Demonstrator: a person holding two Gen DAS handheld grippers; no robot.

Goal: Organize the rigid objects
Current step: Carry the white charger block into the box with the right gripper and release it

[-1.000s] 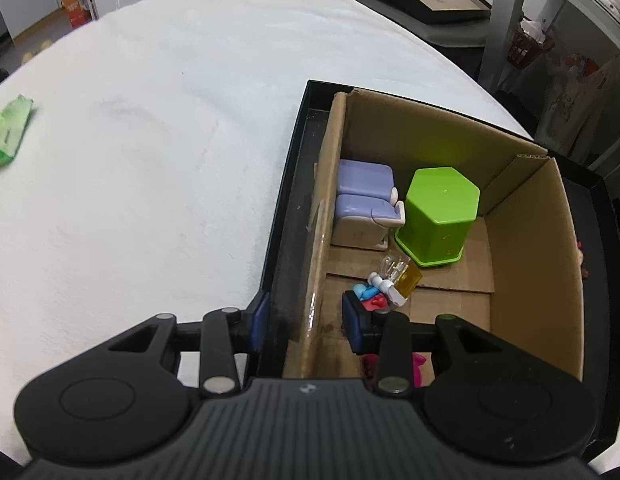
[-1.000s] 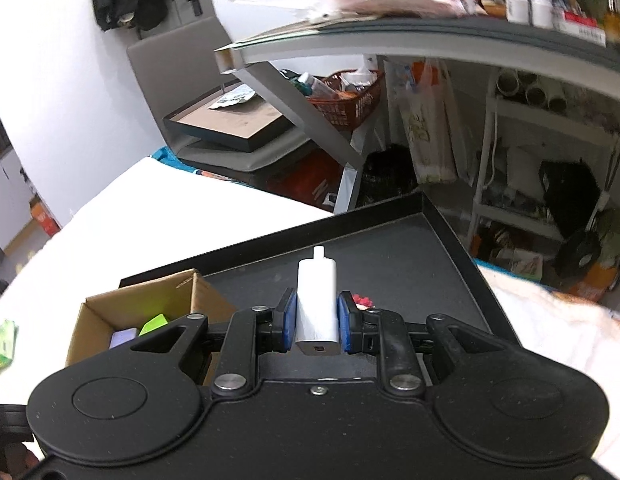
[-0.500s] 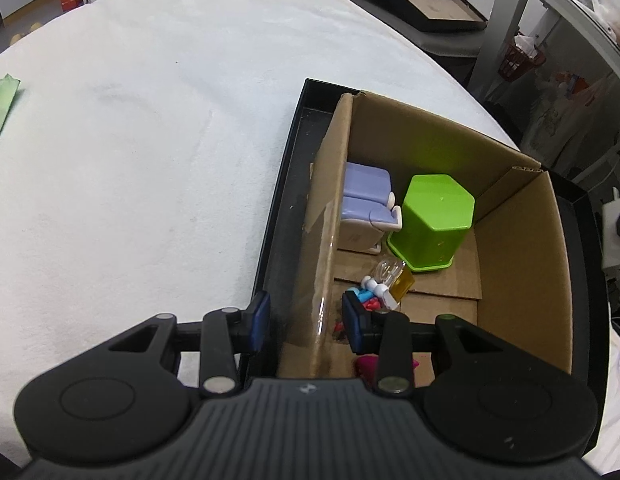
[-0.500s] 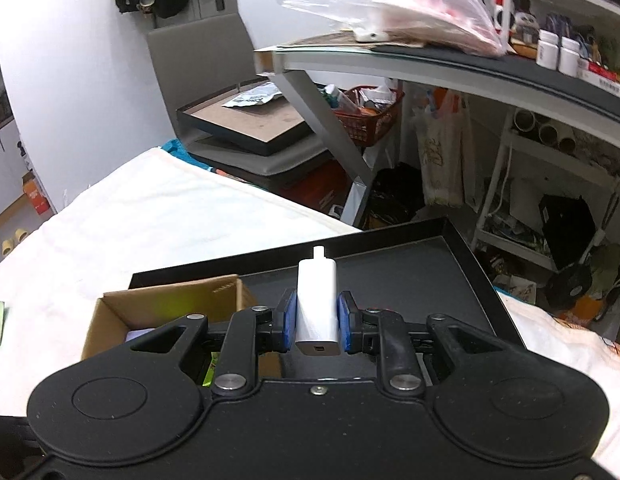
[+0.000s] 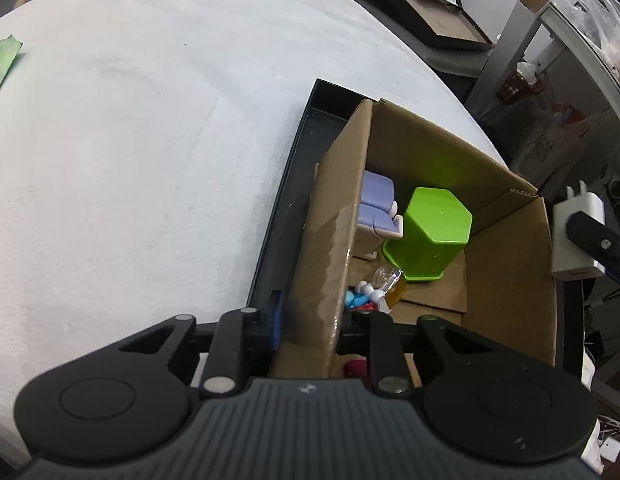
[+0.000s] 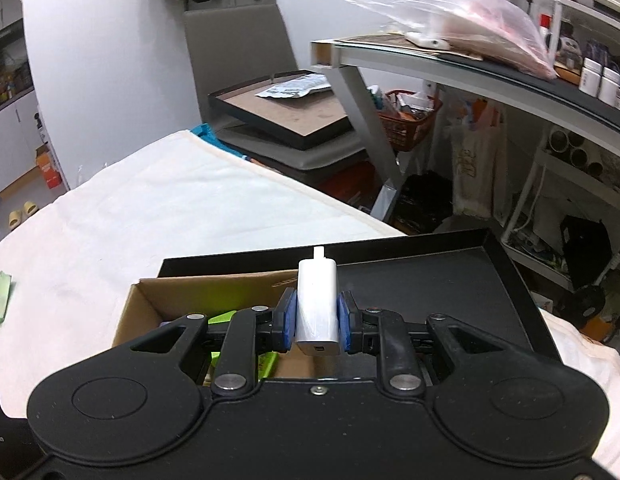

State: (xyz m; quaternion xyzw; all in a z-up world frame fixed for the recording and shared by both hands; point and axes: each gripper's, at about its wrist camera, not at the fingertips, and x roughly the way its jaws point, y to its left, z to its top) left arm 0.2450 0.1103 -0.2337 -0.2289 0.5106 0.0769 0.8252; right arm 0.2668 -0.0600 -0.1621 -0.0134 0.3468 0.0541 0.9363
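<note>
Left wrist view: left gripper (image 5: 308, 326) straddled the near wall of the brown cardboard box (image 5: 506, 264), jaws closing on that wall. Inside, green hexagonal plastic container (image 5: 430, 234) at 1 o'clock, lilac toy sofa (image 5: 376, 206) just beside it at 12. White plastic USB charger block (image 5: 576, 236) at 3 o'clock, beyond the box's far rim.

Right wrist view: right gripper (image 6: 316, 320) was clamped on the charger's flat sides, w/ prongs up, above the black tray (image 6: 430, 280). Likely light, stiff, smooth; mid-body grip looked sound.
</note>
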